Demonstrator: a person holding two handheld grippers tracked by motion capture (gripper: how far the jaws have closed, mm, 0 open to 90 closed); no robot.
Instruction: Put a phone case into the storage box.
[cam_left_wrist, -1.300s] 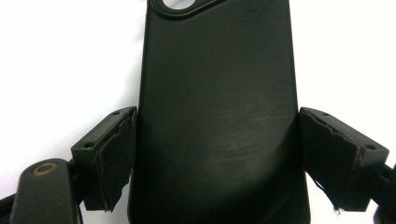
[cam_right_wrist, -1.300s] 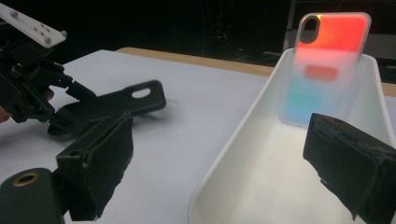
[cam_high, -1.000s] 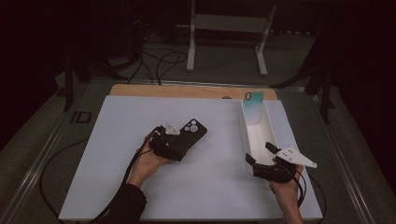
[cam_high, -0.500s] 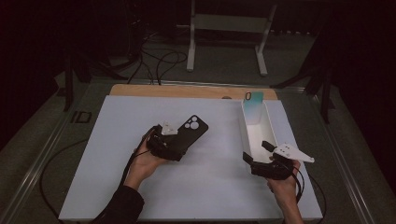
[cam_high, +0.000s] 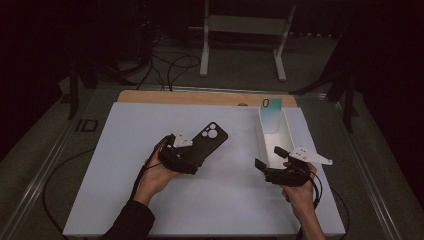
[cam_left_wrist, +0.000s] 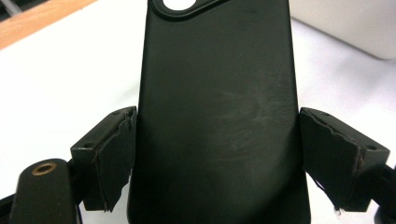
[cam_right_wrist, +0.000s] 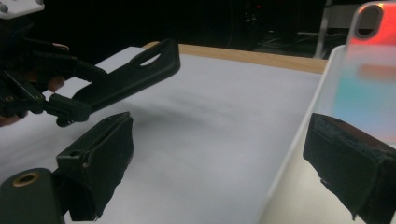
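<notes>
**Black phone case held in the left gripper, lifted off the white table**

The black phone case (cam_high: 206, 144) sits between the jaws of the left gripper (cam_high: 186, 156), which pinch it across its width near its lower end. In the left gripper view the case (cam_left_wrist: 217, 116) stands between the two pads, its long edges touching them, and its camera cutout points away from the hand. In the right gripper view the case (cam_right_wrist: 126, 79) hangs clear above the white sheet, tilted, with a shadow on the sheet beneath it.

The left hand (cam_high: 155, 175) comes in from the lower left and wraps around the gripper body.

To the right, well apart from the case, the right gripper (cam_high: 272, 159) rests at the near end of a white tray (cam_high: 287, 135). Its jaws stand spread: one over the bare sheet, the other past the tray's wall, with nothing pinched between them. A pale teal phone case (cam_high: 271, 112) stands upright at the tray's far end.

The white table (cam_high: 125, 130) has a wooden strip (cam_high: 200, 97) along its far edge.
</notes>
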